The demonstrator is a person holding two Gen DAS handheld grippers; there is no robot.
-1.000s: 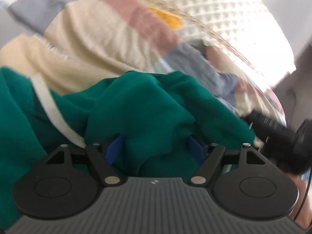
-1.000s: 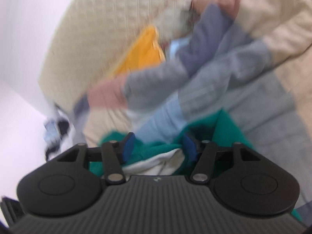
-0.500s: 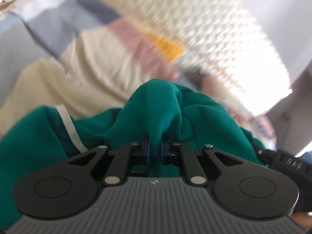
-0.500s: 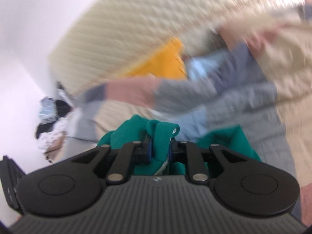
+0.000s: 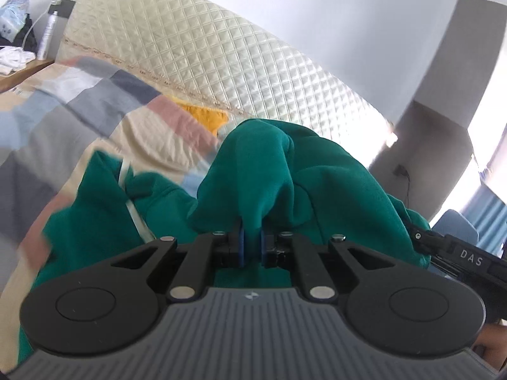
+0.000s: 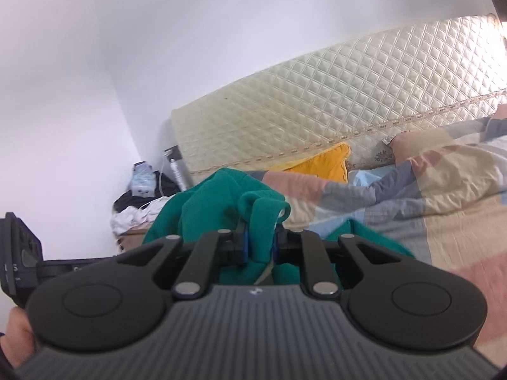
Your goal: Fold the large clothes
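With both grippers clamped on bunched folds of the green garment point(image 5: 332, 183), it hangs lifted over the patchwork bedspread point(image 5: 95, 117). Left gripper point(image 5: 252, 247) and right gripper point(image 6: 260, 243) each pinch a thick wad, not a clean edge, from what I can see. My read: spread the hands apart, let the cloth hang and untwist, check which corners you hold, then lay it flat. Watch the white drawstring point(image 5: 131, 202); it may snag.

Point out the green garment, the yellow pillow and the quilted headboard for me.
green garment point(image 5: 259, 164), left wrist view, on the bunched fold above the claw.
yellow pillow point(image 6: 323, 163), right wrist view, on its exposed corner.
quilted headboard point(image 5: 202, 63), left wrist view, mid panel.
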